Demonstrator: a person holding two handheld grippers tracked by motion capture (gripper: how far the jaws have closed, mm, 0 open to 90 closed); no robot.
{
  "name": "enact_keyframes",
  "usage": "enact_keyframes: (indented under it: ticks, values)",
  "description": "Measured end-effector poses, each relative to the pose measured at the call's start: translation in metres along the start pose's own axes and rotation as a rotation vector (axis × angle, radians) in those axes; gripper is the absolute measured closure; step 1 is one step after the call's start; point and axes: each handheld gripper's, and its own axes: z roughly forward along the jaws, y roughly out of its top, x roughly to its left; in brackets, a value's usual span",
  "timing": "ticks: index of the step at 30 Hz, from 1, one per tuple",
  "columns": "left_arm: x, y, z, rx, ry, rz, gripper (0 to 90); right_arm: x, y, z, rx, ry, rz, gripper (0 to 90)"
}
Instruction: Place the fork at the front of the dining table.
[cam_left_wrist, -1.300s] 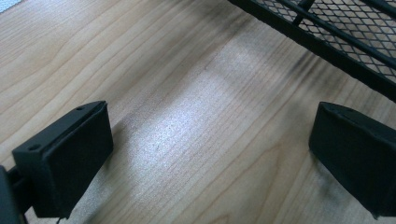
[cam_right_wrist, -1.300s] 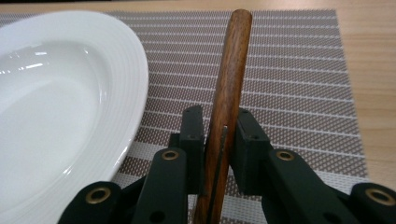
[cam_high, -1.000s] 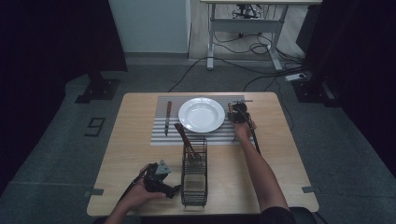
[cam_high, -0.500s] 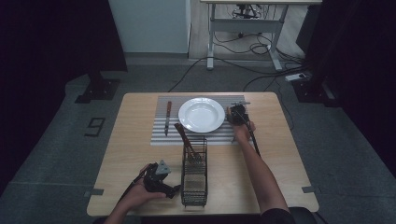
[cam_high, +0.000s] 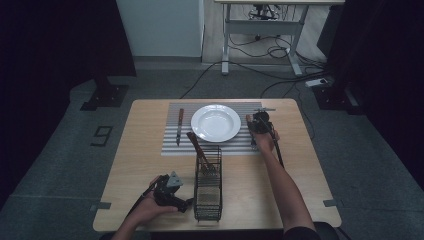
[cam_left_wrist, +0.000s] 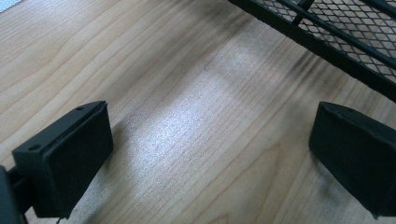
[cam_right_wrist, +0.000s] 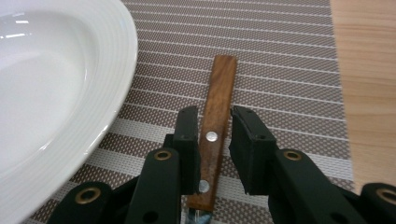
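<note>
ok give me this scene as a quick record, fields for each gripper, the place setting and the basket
left gripper: open over bare wooden table, beside the black wire mesh basket
right gripper: jaws astride a wooden-handled utensil, slight gaps either side
place setting: white round plate on the striped grey placemat; wooden-handled knife left of plate
basket contents: one wooden-handled piece leaning out

Black hand-held gripper (cam_right_wrist: 212, 154), brass-ringed pivots; bare forearms.
</note>
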Motion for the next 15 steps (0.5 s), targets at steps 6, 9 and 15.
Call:
enact_keyframes:
  ticks: [6,9,15]
  values:
    - [0.0,0.0,0.0,0.0,0.0,0.0,0.0,-0.003,-0.005,-0.01,0.021,0.02,-0.011,69.5]
    - [0.0,0.0,0.0,0.0,0.001,0.0,0.0,0.0,-0.012,-0.013,0.021,0.017,-0.046,69.0]
    - [0.0,0.0,0.0,0.0,0.001,-0.001,0.0,0.007,-0.018,-0.012,0.063,0.005,-0.11,69.6]
